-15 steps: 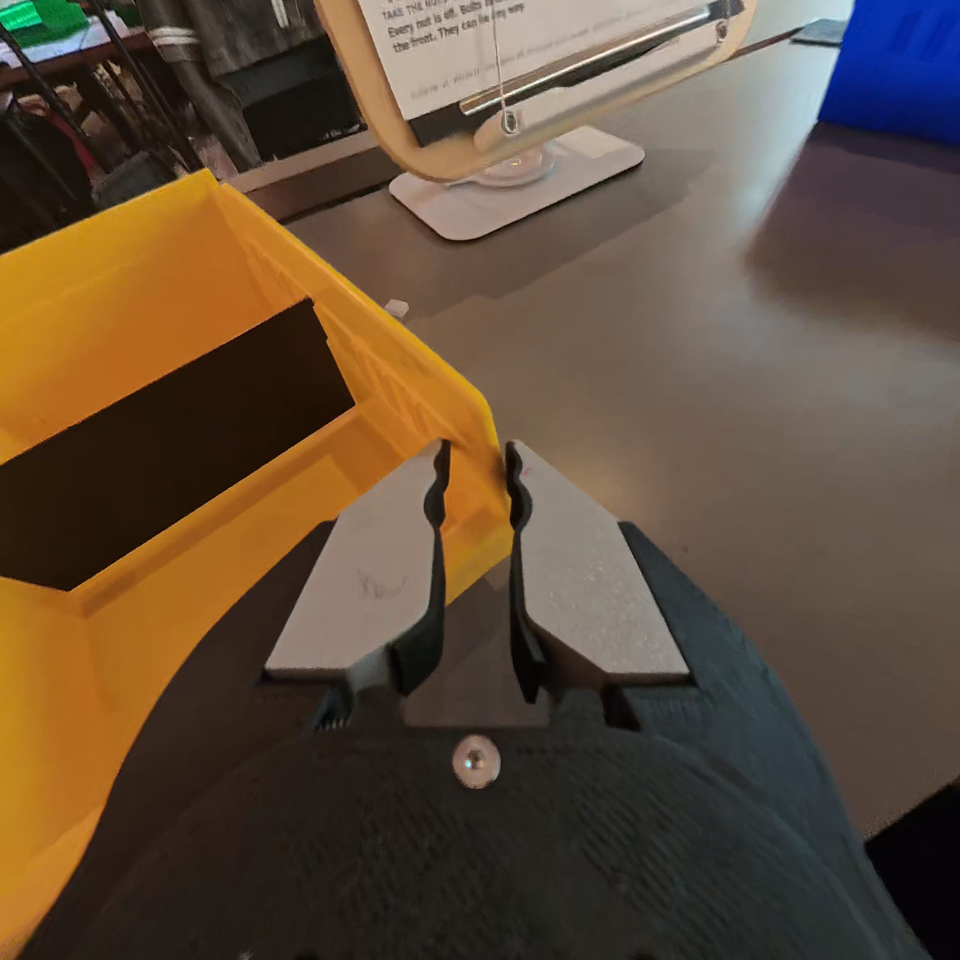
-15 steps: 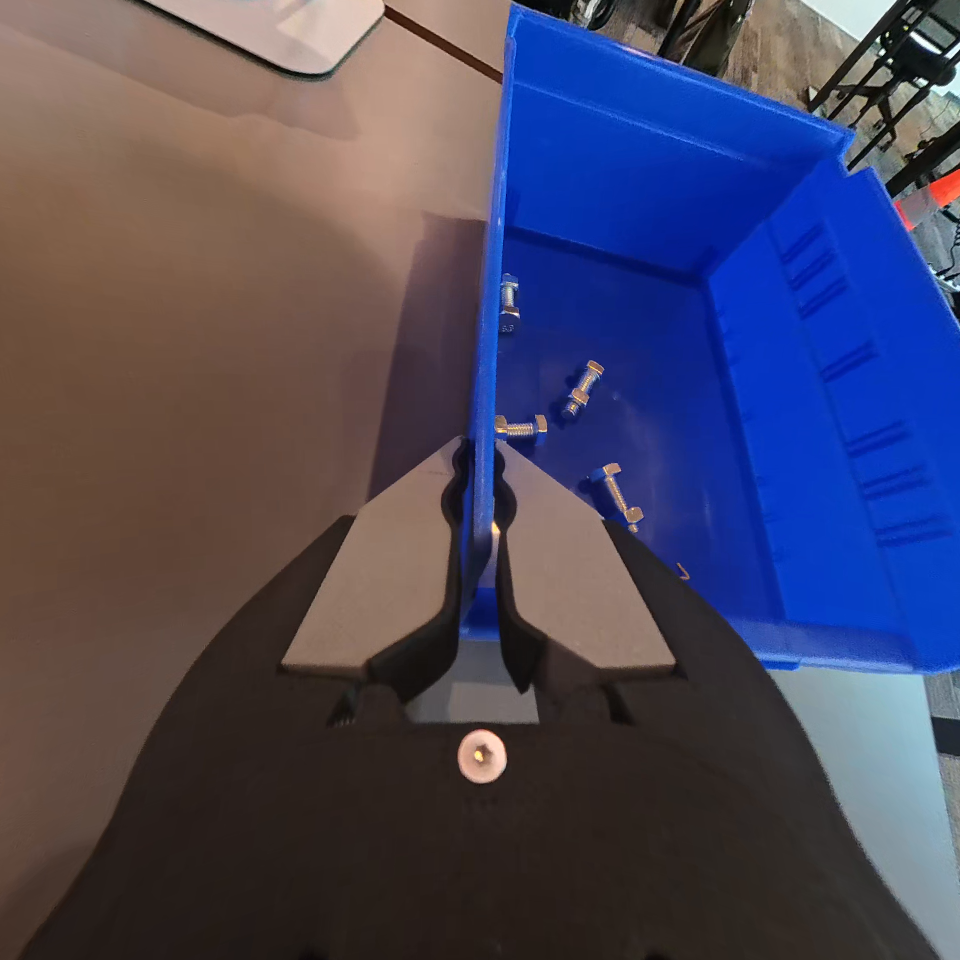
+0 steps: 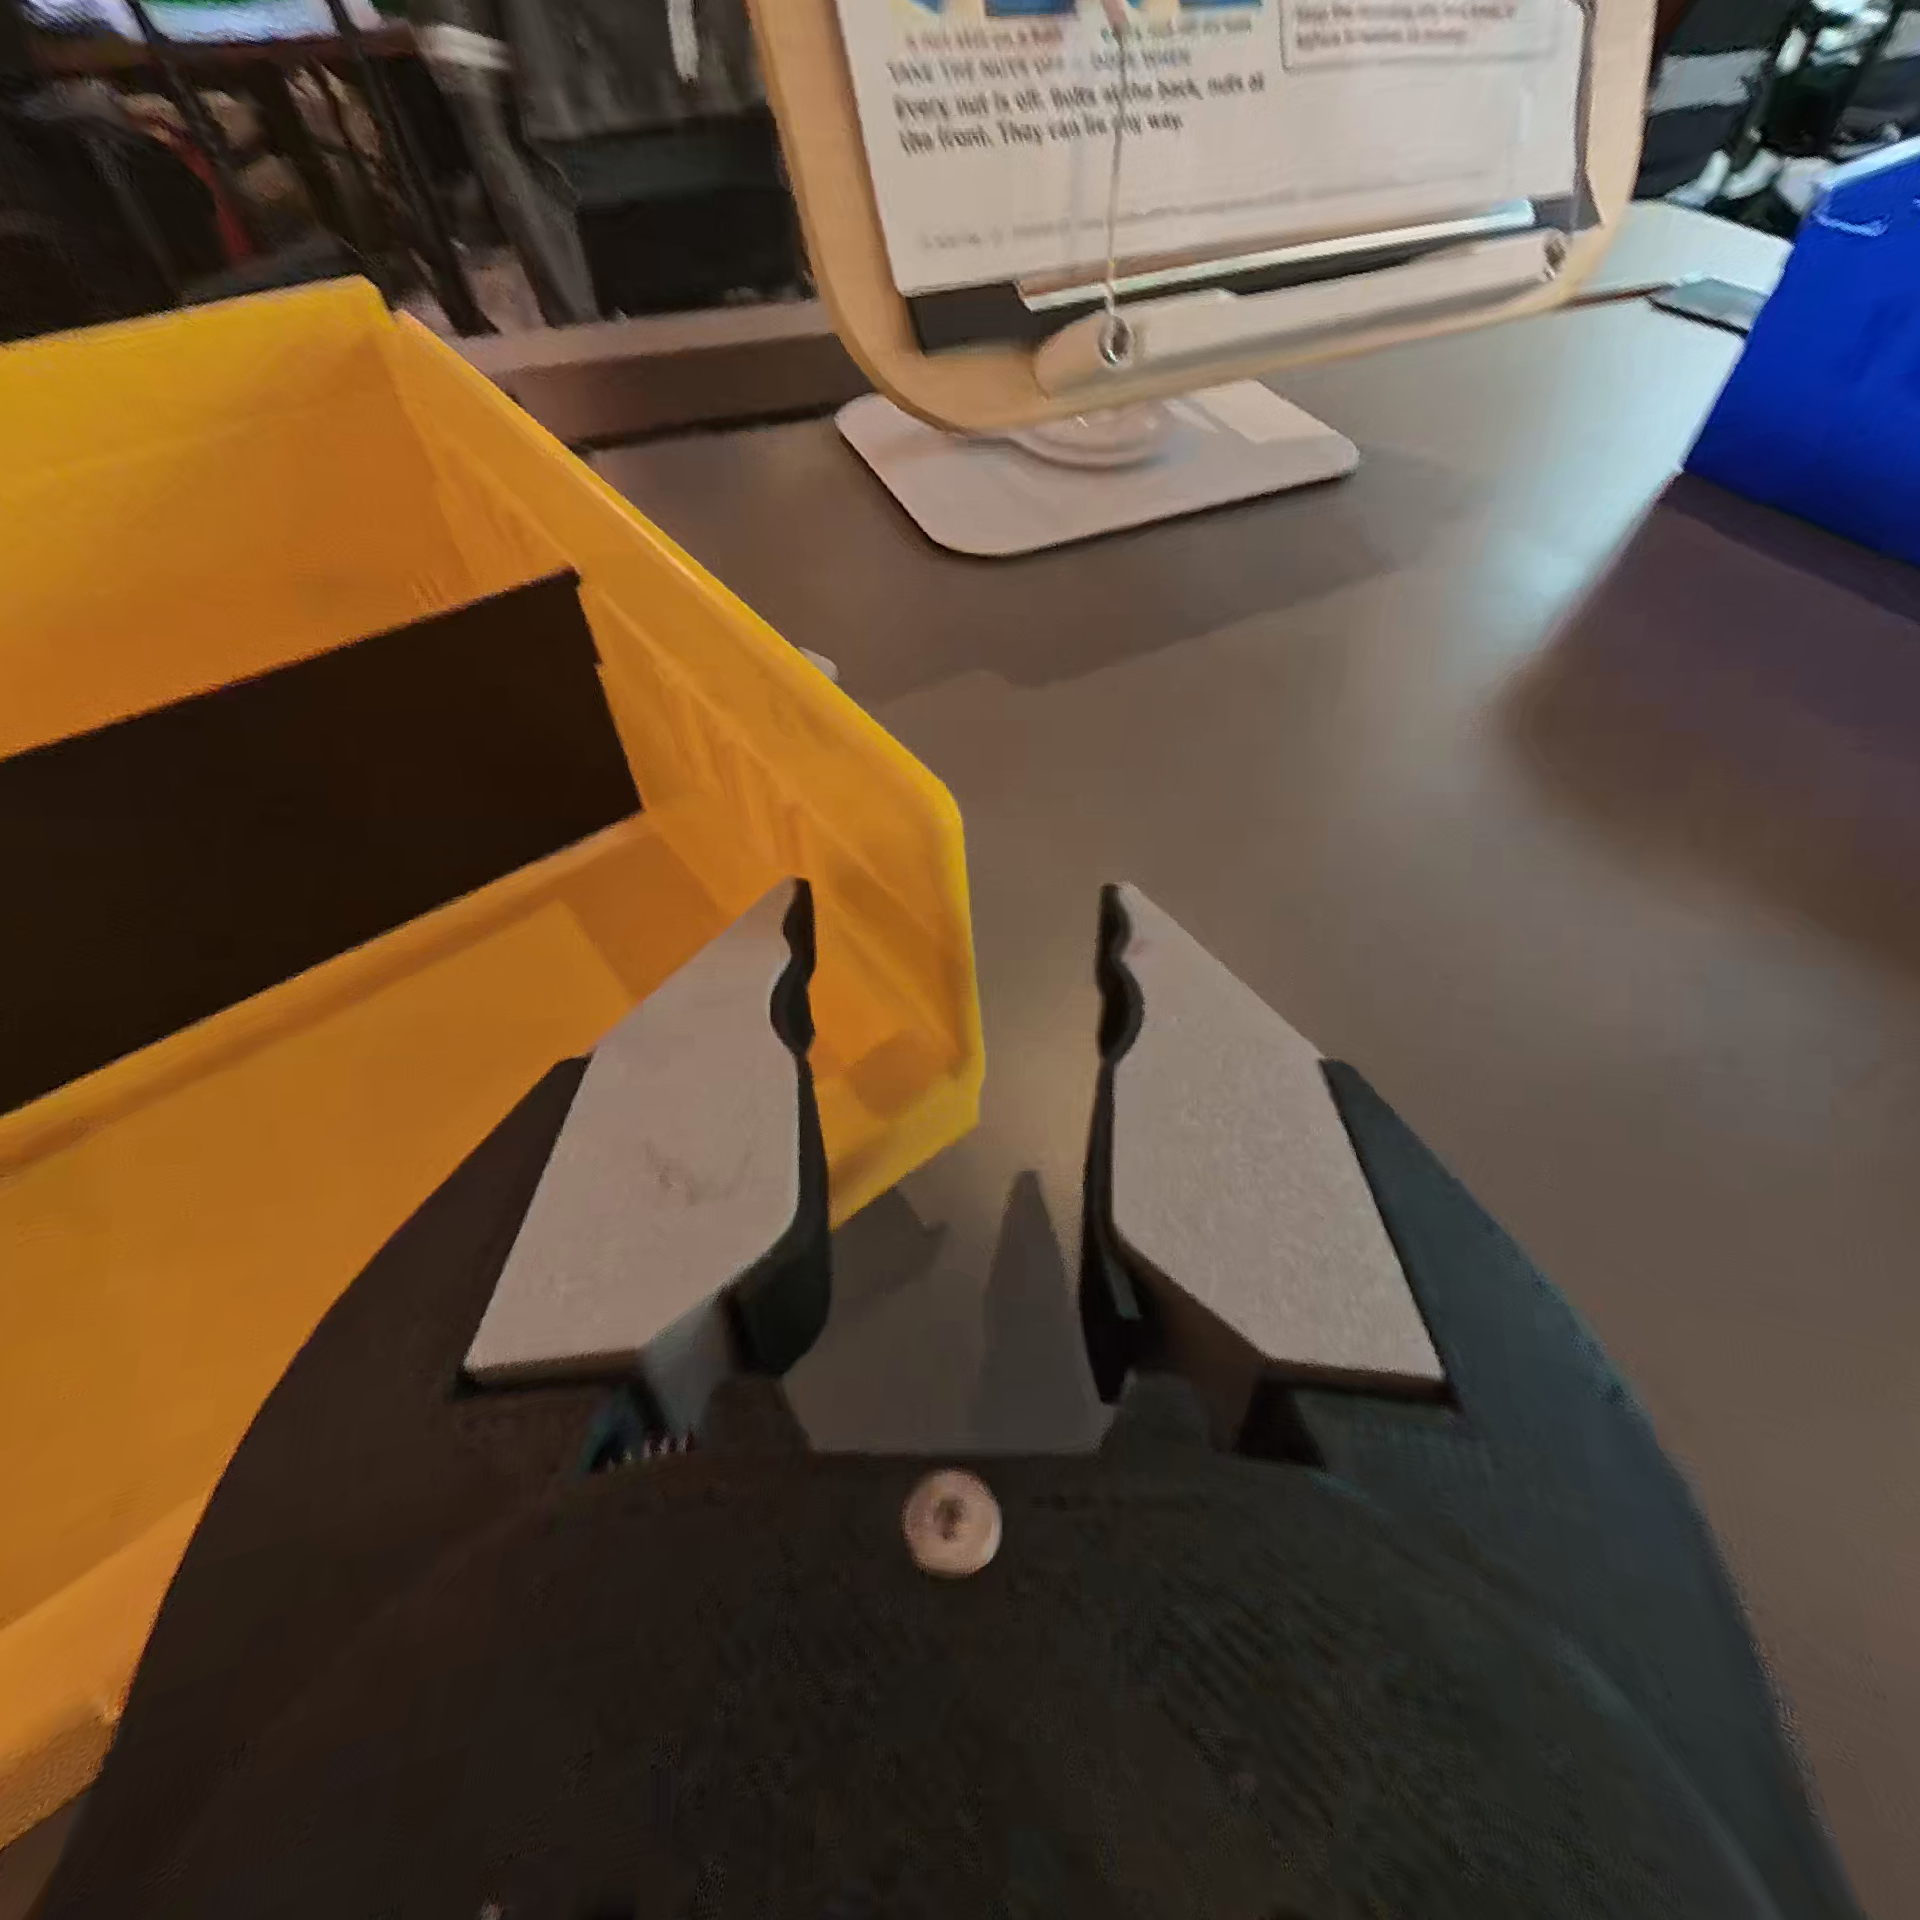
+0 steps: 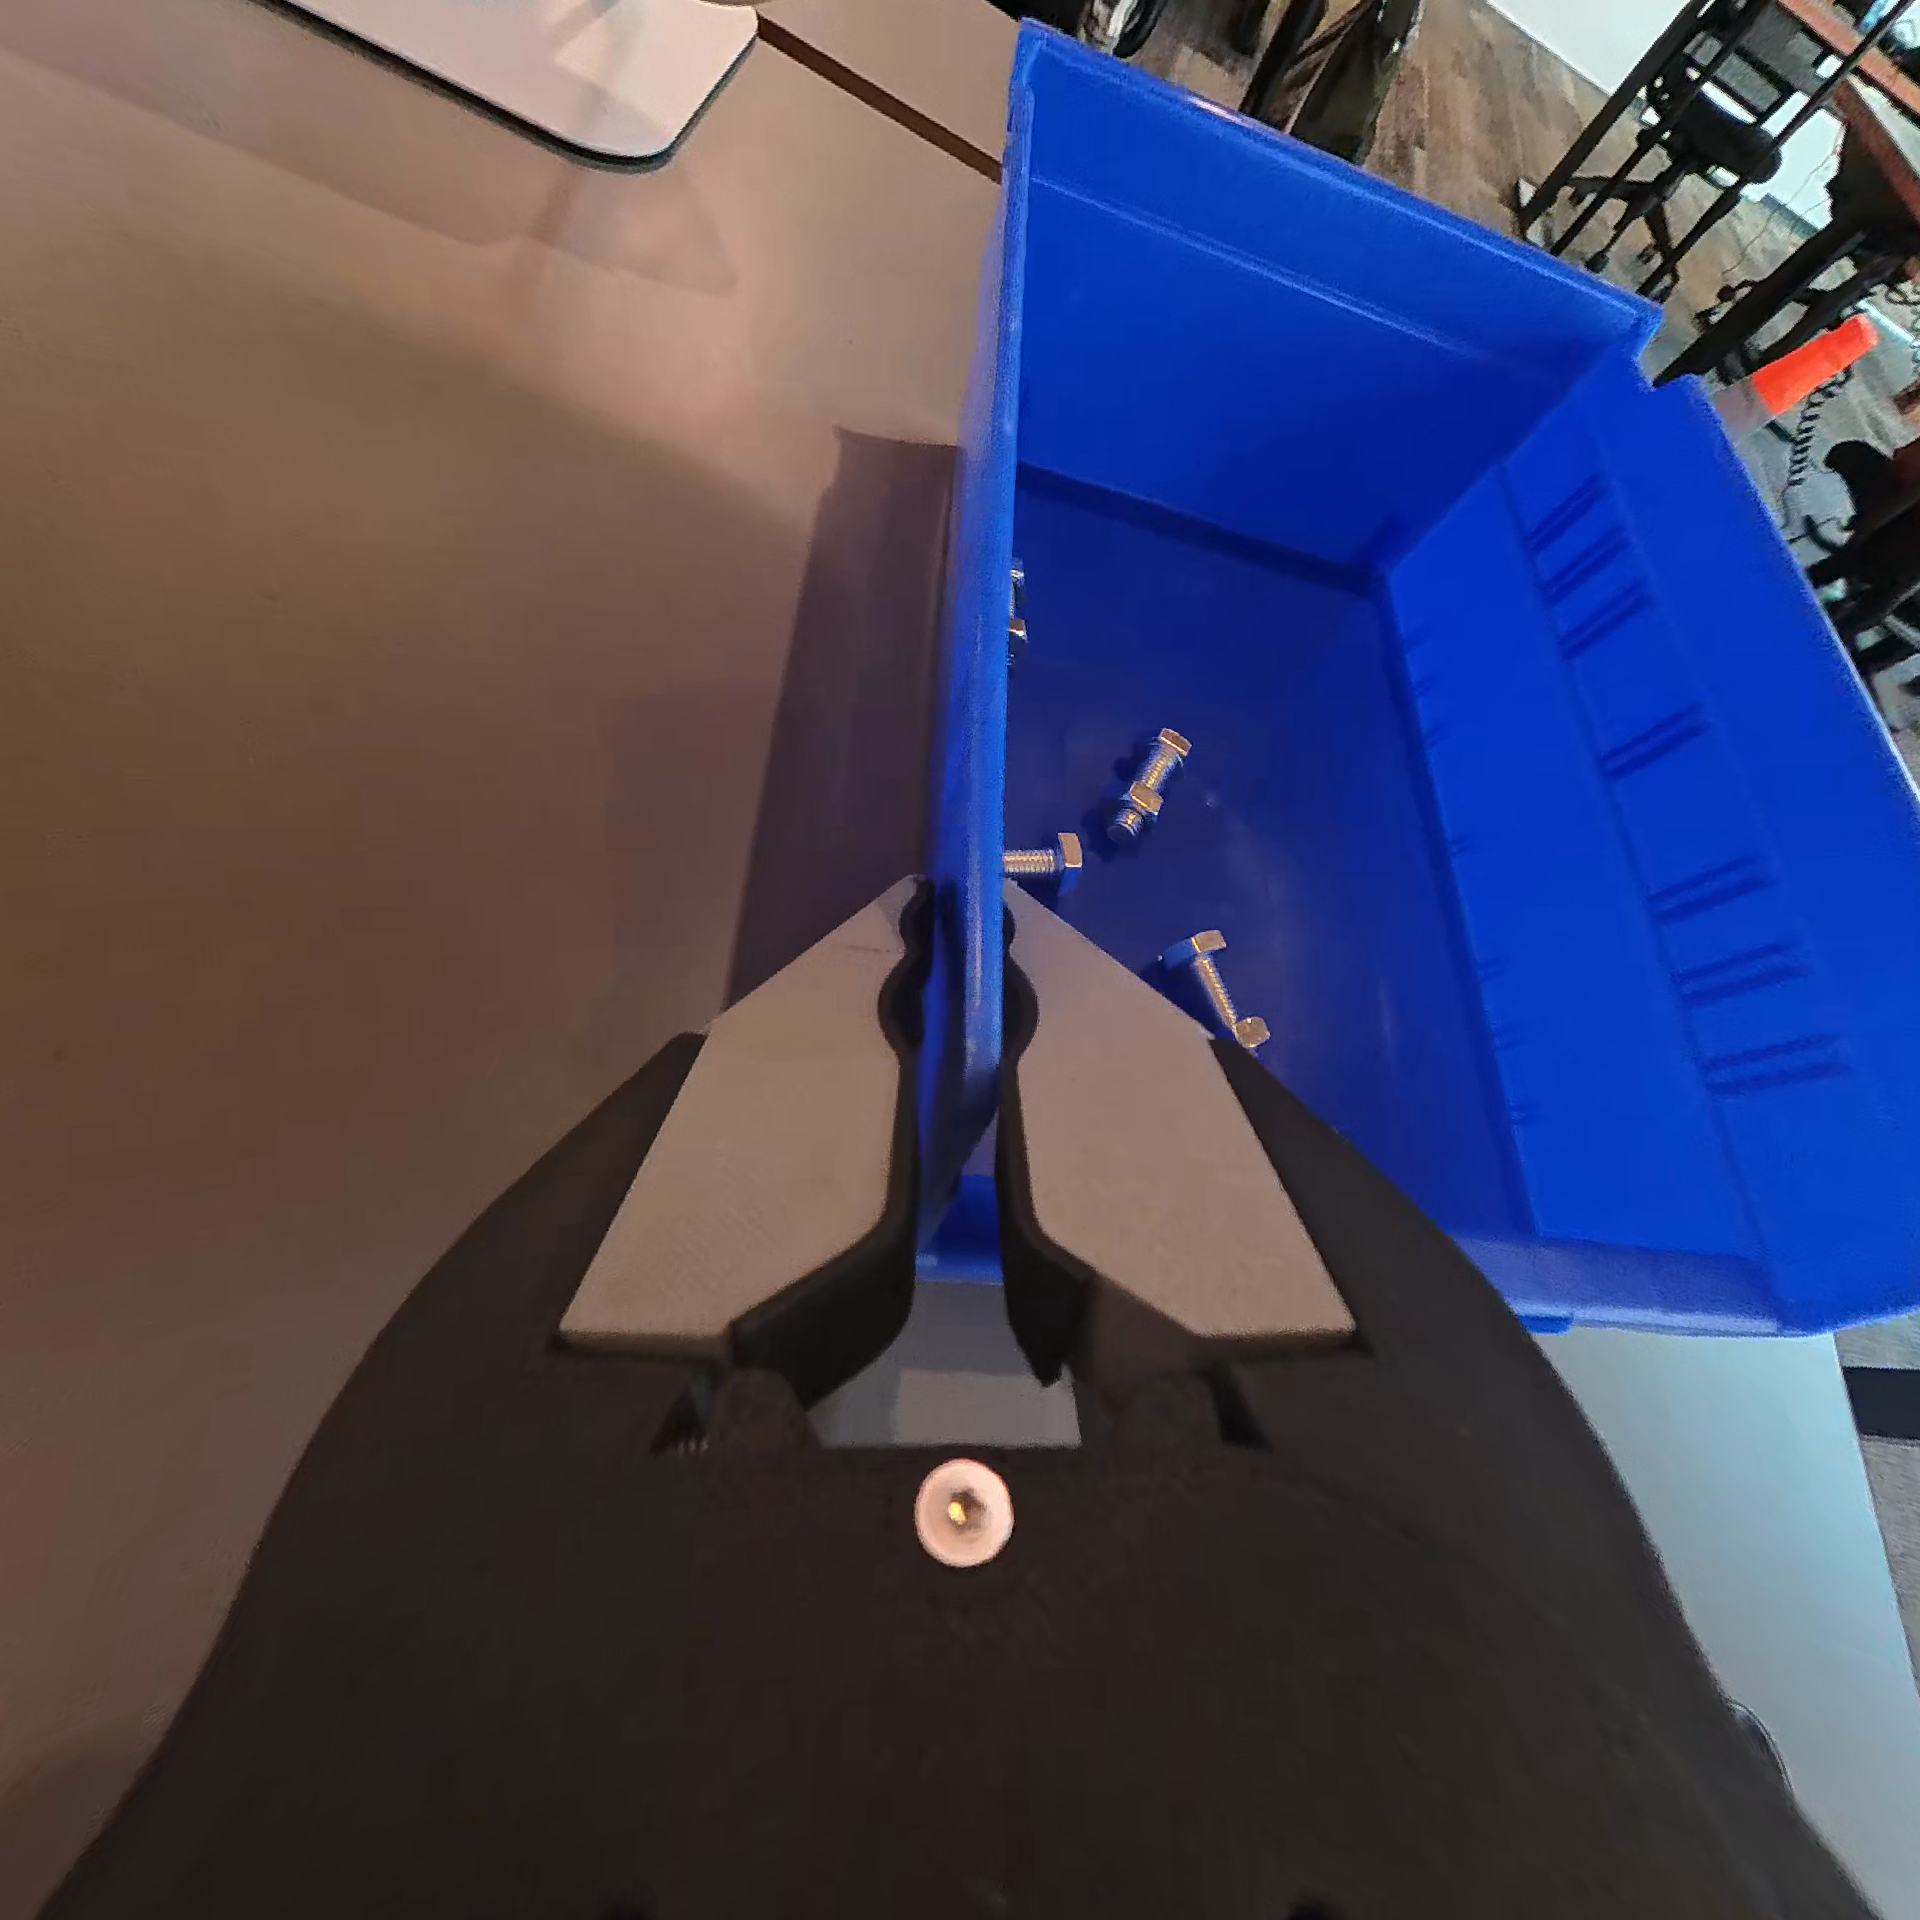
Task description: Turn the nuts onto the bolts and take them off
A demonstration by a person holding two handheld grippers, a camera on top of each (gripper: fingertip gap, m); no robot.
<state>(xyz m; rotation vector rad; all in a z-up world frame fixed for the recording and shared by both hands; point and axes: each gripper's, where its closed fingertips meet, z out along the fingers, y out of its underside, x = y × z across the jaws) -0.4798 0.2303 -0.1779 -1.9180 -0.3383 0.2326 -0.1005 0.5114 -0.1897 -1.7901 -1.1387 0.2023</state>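
Right wrist view: the right tool (image 4: 961, 914) is clamped on the near wall of the blue bin (image 4: 1621, 831), where a few bolts (image 4: 1153, 774) lie loose on the floor, some with nuts on. The left tool (image 3: 951, 904) gapes wide and empty beside the yellow bin (image 3: 312, 540) on the desk (image 3: 1403, 883). Judging by this, no bolt is picked up yet; all the turning lies ahead.

A yellow bin (image 3: 312, 582) with a black strip across its inside is seen at the left of the left wrist view, set on a dark table (image 3: 1455, 935). A wood-framed sign (image 3: 1195, 208) on a white base (image 3: 1101, 468) is seen at the top. Chairs (image 4: 1714, 125) on a wood floor are seen at the upper right of the right wrist view.
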